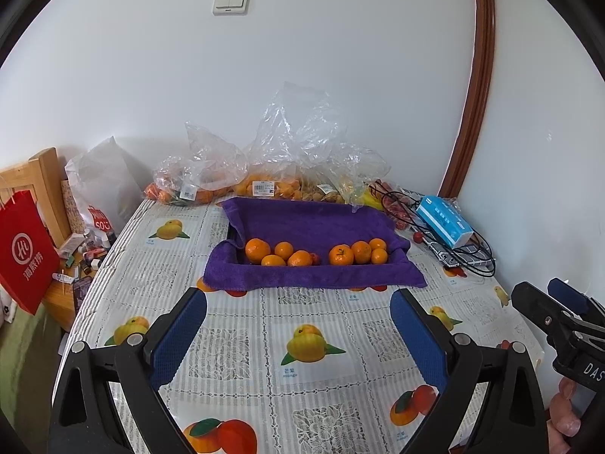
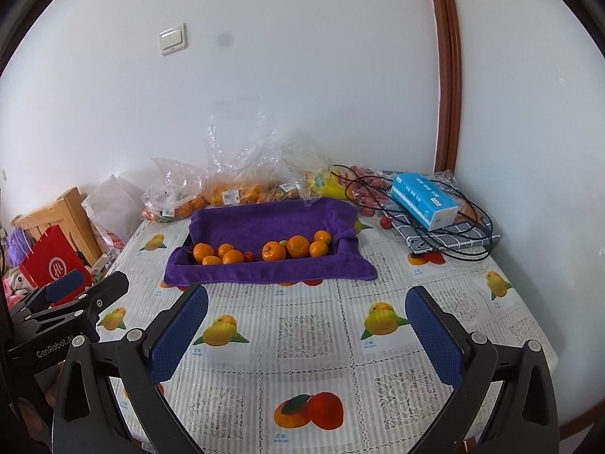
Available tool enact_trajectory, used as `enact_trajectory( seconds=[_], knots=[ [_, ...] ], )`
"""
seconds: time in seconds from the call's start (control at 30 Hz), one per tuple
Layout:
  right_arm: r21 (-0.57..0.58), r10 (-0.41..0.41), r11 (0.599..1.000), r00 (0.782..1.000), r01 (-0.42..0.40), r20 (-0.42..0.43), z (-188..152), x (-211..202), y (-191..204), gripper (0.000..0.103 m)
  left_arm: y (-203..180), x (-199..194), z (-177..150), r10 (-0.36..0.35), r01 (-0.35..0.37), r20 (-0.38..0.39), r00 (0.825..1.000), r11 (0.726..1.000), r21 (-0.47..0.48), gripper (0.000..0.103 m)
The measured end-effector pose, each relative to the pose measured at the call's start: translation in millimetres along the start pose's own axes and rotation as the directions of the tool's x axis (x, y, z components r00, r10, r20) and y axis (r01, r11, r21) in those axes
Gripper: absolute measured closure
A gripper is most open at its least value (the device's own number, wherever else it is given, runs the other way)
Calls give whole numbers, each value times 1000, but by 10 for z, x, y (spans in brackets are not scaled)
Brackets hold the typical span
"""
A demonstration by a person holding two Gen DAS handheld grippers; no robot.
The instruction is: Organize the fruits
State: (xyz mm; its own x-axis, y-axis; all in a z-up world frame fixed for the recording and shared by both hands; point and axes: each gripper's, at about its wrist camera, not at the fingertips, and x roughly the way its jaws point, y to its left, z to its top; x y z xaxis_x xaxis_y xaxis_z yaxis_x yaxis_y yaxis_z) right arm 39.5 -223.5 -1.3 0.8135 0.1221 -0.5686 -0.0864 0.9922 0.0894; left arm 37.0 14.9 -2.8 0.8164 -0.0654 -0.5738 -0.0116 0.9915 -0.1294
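Along the tabletop's far edge the bags lie beyond the tray, straight ahead of our left gripper and right gripper, both spread empty, neither clearly nearer.

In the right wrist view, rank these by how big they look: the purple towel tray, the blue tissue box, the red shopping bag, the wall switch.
Largest to smallest as they look:
1. purple towel tray
2. blue tissue box
3. red shopping bag, close to the box and partly hidden by the left claw, so unsure
4. wall switch, farther away
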Motion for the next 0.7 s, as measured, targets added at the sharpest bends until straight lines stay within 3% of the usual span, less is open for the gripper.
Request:
enact_trajectory(
  seconds=[0.7],
  knots=[
    [-9,8,1000,1000,-8,-6,-24,26,51,0,48,-21,21,1,-1,1,1000,1000,-5,5]
  ],
)
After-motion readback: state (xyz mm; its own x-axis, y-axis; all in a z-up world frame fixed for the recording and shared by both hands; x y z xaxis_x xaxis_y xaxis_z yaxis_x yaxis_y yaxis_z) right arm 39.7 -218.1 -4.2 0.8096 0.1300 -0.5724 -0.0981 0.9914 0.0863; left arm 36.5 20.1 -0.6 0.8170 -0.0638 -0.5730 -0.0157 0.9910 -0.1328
